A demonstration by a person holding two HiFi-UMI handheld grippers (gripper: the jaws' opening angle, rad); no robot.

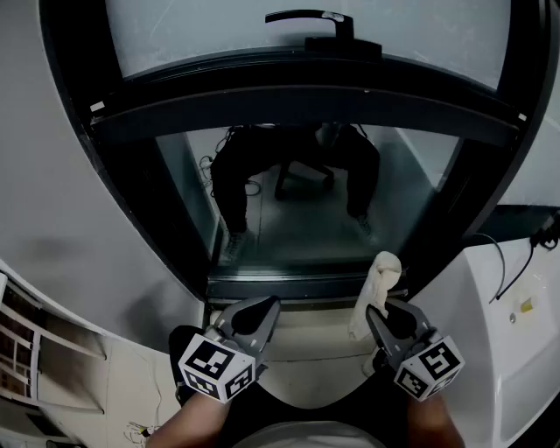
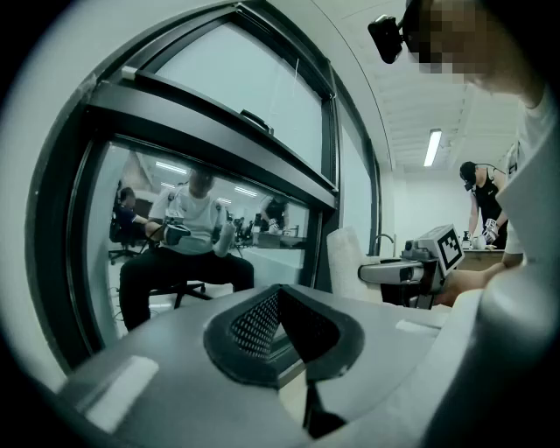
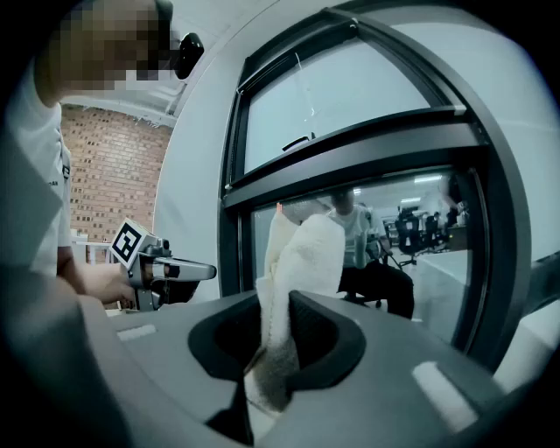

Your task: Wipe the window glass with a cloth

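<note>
A black-framed window stands in front of me, its lower glass pane (image 1: 297,210) mirroring a seated person. My right gripper (image 1: 385,317) is shut on a white cloth (image 1: 378,284); the cloth (image 3: 297,271) sticks up between the jaws a little short of the glass (image 3: 394,254). My left gripper (image 1: 254,317) is held level beside it, below the window's bottom rail, shut with nothing between its jaws. In the left gripper view the jaws (image 2: 284,337) meet in front of the pane (image 2: 192,245), and the right gripper (image 2: 411,269) with the cloth (image 2: 346,262) shows to the right.
A thick black crossbar (image 1: 297,101) splits the window, with a handle (image 1: 311,19) on the upper sash. A white sill (image 1: 507,306) with a cable (image 1: 512,262) lies to the right. A brick wall (image 3: 109,184) and another person (image 2: 481,197) stand in the room behind.
</note>
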